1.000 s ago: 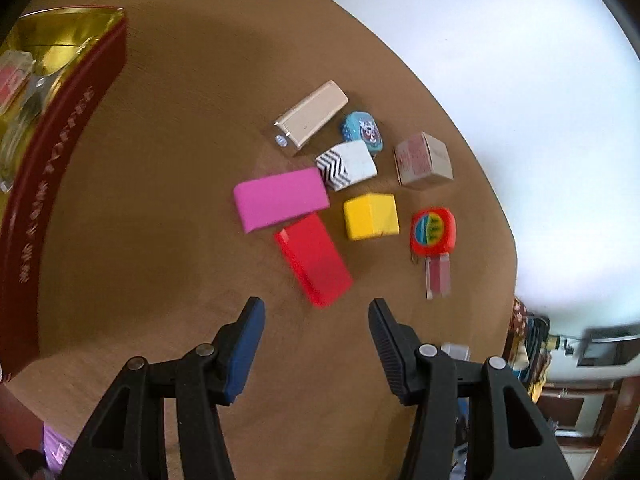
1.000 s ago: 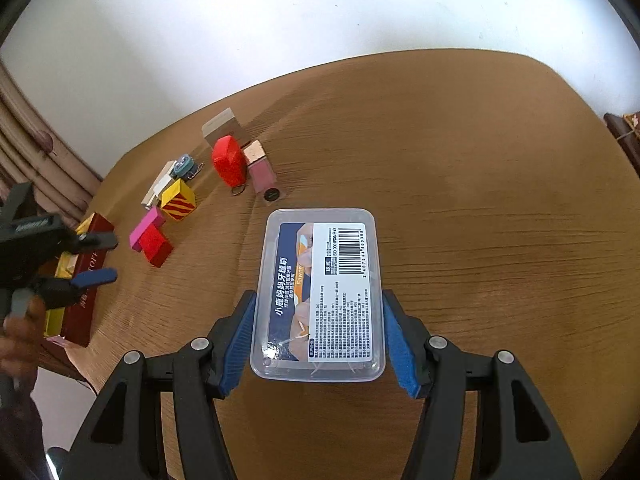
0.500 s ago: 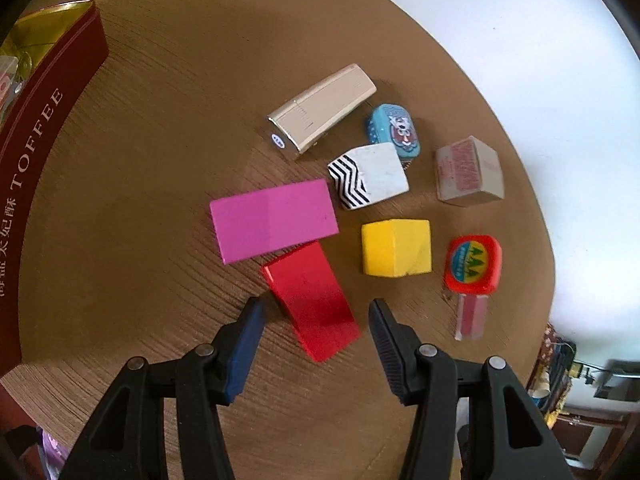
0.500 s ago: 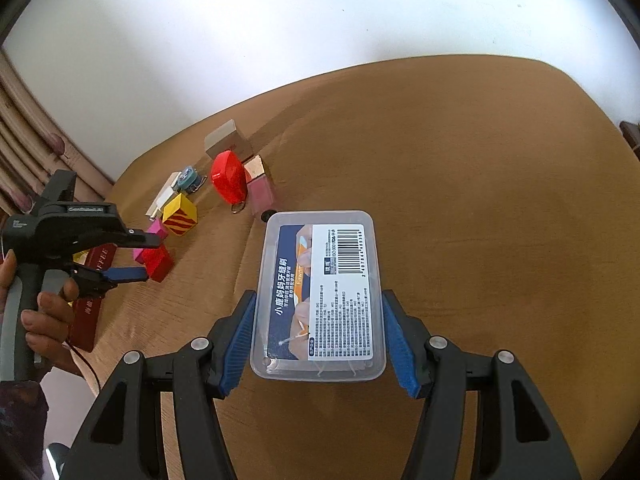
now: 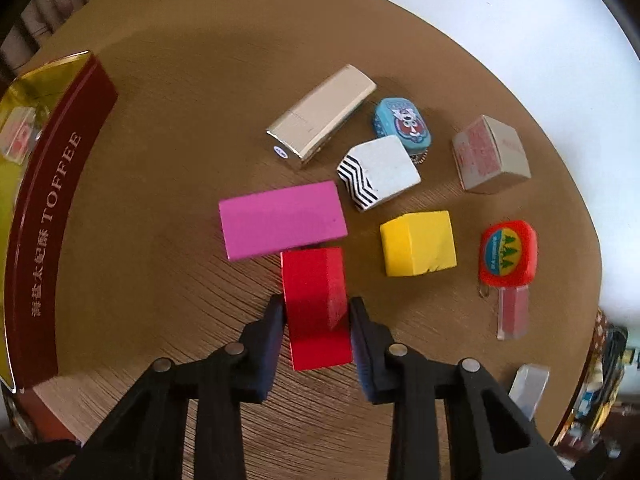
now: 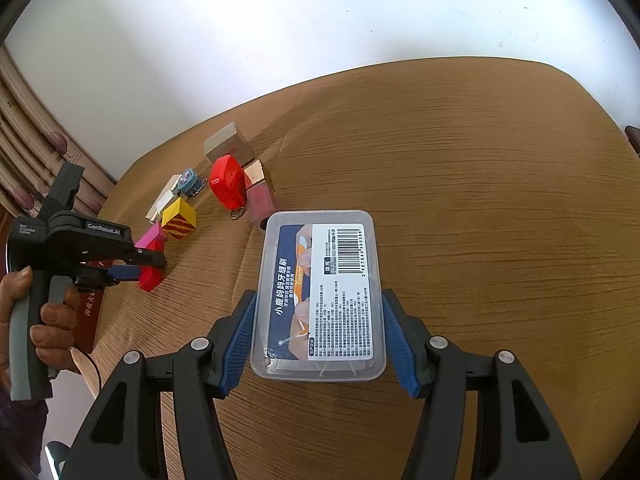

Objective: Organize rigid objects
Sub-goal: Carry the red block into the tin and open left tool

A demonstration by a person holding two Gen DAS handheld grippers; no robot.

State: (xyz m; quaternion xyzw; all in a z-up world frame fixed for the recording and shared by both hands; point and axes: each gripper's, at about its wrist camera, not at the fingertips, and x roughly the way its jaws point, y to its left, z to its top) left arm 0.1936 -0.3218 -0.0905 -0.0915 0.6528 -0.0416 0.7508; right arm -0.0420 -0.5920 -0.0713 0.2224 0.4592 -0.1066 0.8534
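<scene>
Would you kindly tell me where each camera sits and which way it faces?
Left wrist view: rides the left tongs, looking steeply down at the red block clamped between them; only the tongs show.
Right wrist view: rides the right tongs, looking forward and down over the clear plastic box; a hand shows.
Shared: red block, yellow block, left tongs.

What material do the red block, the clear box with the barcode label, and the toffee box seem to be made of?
Red block: likely painted wood; flat faces, sharp edges, soft sheen.
Clear box: thin transparent plastic with rounded corners and a glossy printed paper label; contents show through.
Toffee box: probably tin or coated card; dark red wall, shiny gold inside. I cannot tell which.
</scene>
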